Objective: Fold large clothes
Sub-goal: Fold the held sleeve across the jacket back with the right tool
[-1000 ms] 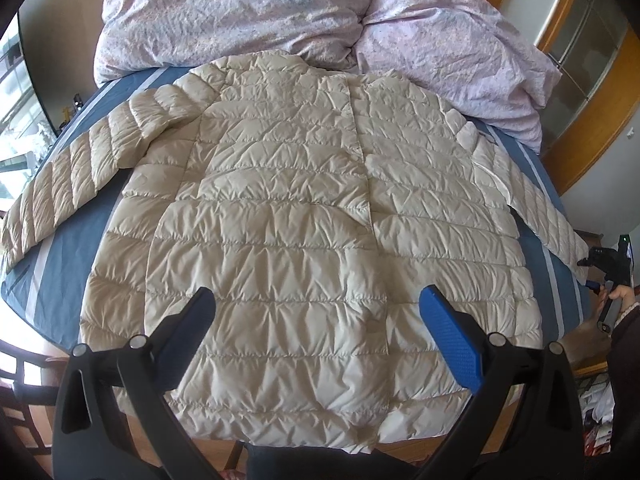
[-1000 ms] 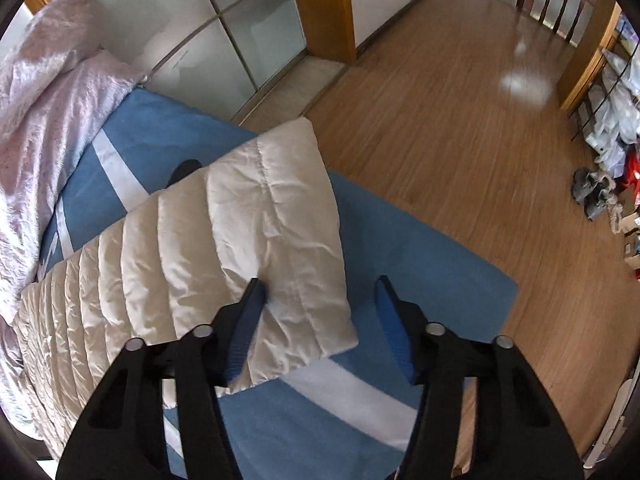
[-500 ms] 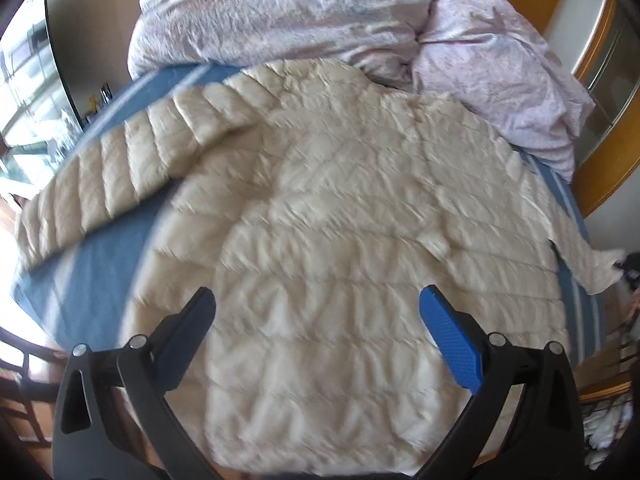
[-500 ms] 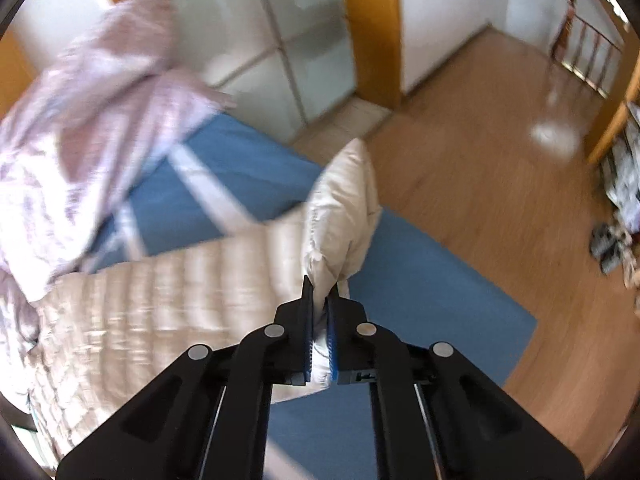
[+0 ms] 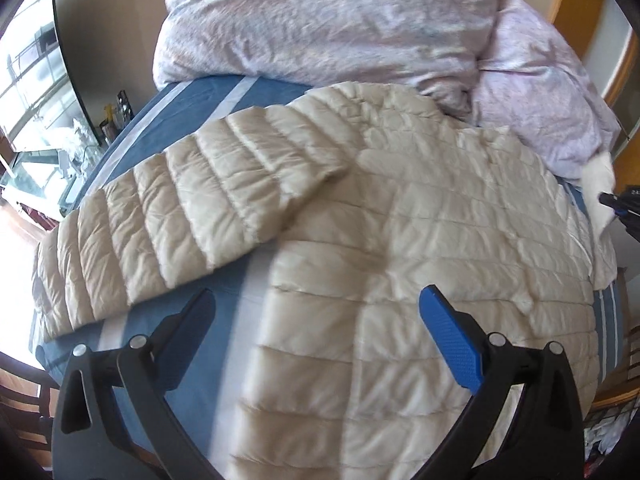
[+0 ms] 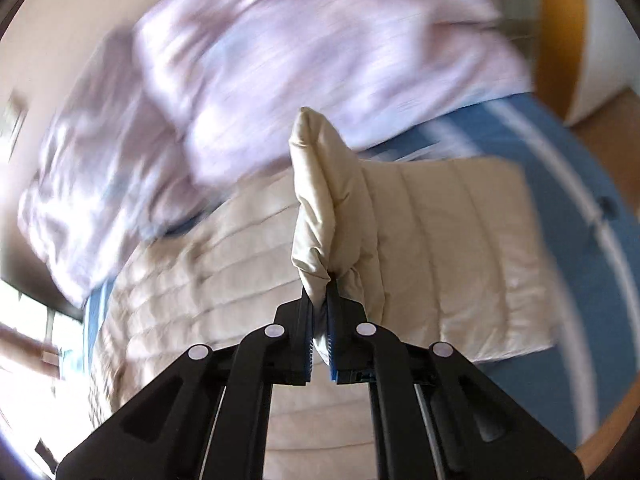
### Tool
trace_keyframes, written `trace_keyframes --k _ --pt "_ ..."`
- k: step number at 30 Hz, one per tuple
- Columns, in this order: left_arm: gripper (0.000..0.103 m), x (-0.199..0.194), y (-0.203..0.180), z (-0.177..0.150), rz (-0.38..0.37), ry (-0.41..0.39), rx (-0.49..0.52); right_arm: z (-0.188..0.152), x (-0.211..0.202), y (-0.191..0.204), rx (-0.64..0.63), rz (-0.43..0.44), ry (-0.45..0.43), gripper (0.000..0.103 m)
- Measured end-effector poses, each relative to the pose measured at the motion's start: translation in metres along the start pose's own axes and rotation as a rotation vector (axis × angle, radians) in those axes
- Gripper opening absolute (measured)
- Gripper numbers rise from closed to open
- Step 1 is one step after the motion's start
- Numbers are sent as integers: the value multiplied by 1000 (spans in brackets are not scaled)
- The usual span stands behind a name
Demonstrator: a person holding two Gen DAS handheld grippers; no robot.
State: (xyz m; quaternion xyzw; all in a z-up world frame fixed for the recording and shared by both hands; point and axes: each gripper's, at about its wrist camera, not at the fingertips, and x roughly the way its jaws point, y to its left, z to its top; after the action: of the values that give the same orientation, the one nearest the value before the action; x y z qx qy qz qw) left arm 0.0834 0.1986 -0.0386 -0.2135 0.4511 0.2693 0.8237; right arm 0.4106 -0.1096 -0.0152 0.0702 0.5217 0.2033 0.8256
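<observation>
Right wrist view: right gripper [image 6: 320, 312] pinched tight on the cuff of the right sleeve [image 6: 460, 264], blue pads hard against the fabric; cuff end bunched and standing up above the jaws.
Left wrist view: left gripper [image 5: 316, 344] spread wide, nothing between the fingers, hovering over the lower body of the jacket [image 5: 440, 248].
Jacket location: flat on the blue striped bedsheet [image 5: 192, 96], collar toward the lilac duvet [image 5: 340, 32], hem nearest the left gripper.
Left sleeve [image 5: 168, 216]: stretched out away from the jacket body, lying on the bedsheet.
Material: cream quilted shell, puffy channels stitched crosswise, faint sheen, fine creases.
Handling, judged: light and very soft, compresses to almost nothing in a pinch; shell probably slick, so a shallow bite may slip; bulky, springs back, folds unlikely to lie flat without pressing.
Grip points, judged: cuffs, hem corners, shoulder seams, where layers stack and give something firm.
Duvet: crumpled, matte, heaped beyond the collar, touching the jacket's shoulder line.
Bedsheet: smooth weave, pale stripes, visible on both sides of the jacket.
</observation>
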Motion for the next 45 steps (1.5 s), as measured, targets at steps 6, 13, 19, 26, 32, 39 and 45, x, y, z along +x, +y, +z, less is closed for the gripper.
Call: trace_keyframes --k 6,13,19,26,32,39,45 --pt "101 11 38 6 -6 16 -24 -47 59 104 -153 37 112 6" --pt "101 16 71 11 -11 10 -37 -74 94 156 -210 16 178 6" --pt "101 20 89 16 -20 14 -60 -83 105 174 -236 55 251 32" --pt "101 23 113 23 19 11 -82 -53 67 153 -115 115 44 46" --pt "101 23 148 22 57 9 -132 -56 102 132 -68 -57 114 46" --pt "101 17 195 16 110 11 -210 -84 138 164 -215 -211 180 54" --pt "101 7 246 6 142 13 -323 -97 145 180 -307 -281 156 55"
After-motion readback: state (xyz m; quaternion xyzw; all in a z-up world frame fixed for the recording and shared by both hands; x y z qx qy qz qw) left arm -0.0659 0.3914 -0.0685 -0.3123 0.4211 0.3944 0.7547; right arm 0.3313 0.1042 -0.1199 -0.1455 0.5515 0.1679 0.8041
